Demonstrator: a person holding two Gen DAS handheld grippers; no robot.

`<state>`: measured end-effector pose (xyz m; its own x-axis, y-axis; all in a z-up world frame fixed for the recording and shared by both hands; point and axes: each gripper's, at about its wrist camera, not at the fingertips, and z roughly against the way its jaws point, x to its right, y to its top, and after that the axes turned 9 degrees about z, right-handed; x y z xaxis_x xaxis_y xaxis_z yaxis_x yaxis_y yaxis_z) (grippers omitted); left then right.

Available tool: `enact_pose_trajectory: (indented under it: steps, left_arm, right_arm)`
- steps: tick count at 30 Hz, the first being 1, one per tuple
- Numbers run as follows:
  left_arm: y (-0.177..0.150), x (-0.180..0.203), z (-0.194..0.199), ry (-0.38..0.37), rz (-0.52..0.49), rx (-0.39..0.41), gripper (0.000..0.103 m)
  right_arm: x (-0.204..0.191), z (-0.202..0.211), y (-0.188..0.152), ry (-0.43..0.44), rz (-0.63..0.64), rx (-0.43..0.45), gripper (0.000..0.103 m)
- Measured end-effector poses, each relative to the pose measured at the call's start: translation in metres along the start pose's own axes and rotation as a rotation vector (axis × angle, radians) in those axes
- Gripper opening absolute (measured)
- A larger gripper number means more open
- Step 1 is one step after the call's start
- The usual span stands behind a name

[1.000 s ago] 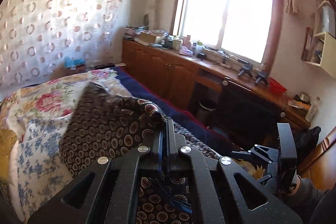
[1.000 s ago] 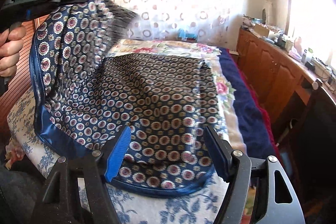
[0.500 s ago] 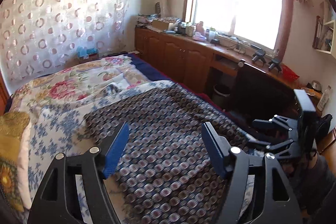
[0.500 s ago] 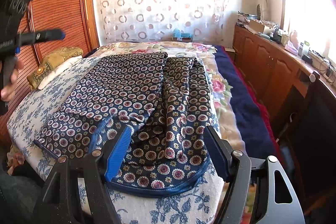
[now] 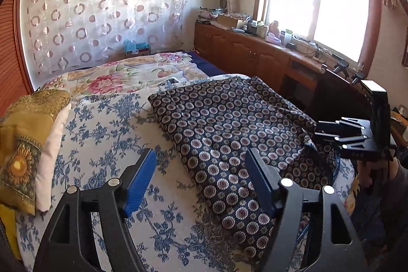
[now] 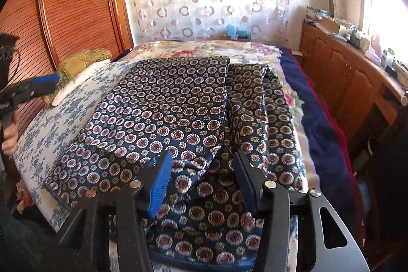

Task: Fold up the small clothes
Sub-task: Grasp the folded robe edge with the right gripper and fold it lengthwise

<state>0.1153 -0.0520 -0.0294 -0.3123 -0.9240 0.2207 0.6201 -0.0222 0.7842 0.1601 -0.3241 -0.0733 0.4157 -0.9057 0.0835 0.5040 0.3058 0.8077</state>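
Observation:
A navy garment with a red-and-gold circle print point(image 6: 178, 114) lies folded over on the bed; its left part lies flat on top and a rumpled strip point(image 6: 257, 103) shows on the right. It also shows in the left wrist view point(image 5: 229, 129). My left gripper point(image 5: 201, 177) is open and empty above the bedspread beside the garment's near left edge. My right gripper point(image 6: 201, 177) is open and empty low over the garment's near edge. The left gripper also shows at the far left of the right wrist view point(image 6: 28, 91).
The bed has a blue-flowered white bedspread point(image 5: 109, 124) and a pink-flowered quilt point(image 5: 122, 75) behind. A gold pillow point(image 5: 28, 129) lies at the left. A wooden cabinet point(image 5: 255, 55) with clutter runs under the window on the right. A wooden wardrobe point(image 6: 71, 7) stands left.
My left gripper was shut on the garment's raised edge, laid it over and let go. It has drawn back to the left. My right gripper has moved lower toward the near edge.

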Motion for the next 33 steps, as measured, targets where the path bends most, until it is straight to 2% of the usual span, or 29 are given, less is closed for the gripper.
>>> enact_pose_trajectory:
  steps: [7, 12, 16, 20, 21, 24, 25, 33]
  left_arm:
    - [-0.017, -0.002, -0.009, -0.025, 0.025, -0.029, 0.073]
    - [-0.025, 0.002, -0.016, -0.028, 0.026, -0.051, 0.073]
    - [-0.032, 0.004, -0.020, -0.034, 0.027, -0.069, 0.073]
    - [-0.035, 0.006, -0.024, -0.038, 0.026, -0.082, 0.073]
    - [-0.036, 0.007, -0.025, -0.039, 0.028, -0.085, 0.073]
    - [-0.037, 0.008, -0.026, -0.041, 0.029, -0.089, 0.073]
    - [-0.038, 0.008, -0.026, -0.041, 0.028, -0.088, 0.073]
    - [-0.039, 0.008, -0.025, -0.041, 0.031, -0.090, 0.073]
  right_arm:
    - [0.023, -0.023, 0.015, 0.020, -0.078, -0.053, 0.052]
    - [0.026, -0.039, 0.021, 0.013, -0.085, -0.087, 0.052]
    - [0.021, -0.050, 0.021, 0.023, -0.067, -0.117, 0.052]
    - [0.015, -0.054, 0.025, -0.002, -0.024, -0.129, 0.052]
    - [0.015, -0.055, 0.026, 0.001, -0.023, -0.129, 0.048]
    - [0.012, -0.056, 0.031, 0.014, -0.009, -0.123, 0.014]
    - [0.010, -0.055, 0.031, 0.012, 0.003, -0.117, 0.006]
    - [-0.001, -0.009, 0.041, -0.058, 0.078, 0.047, 0.004]
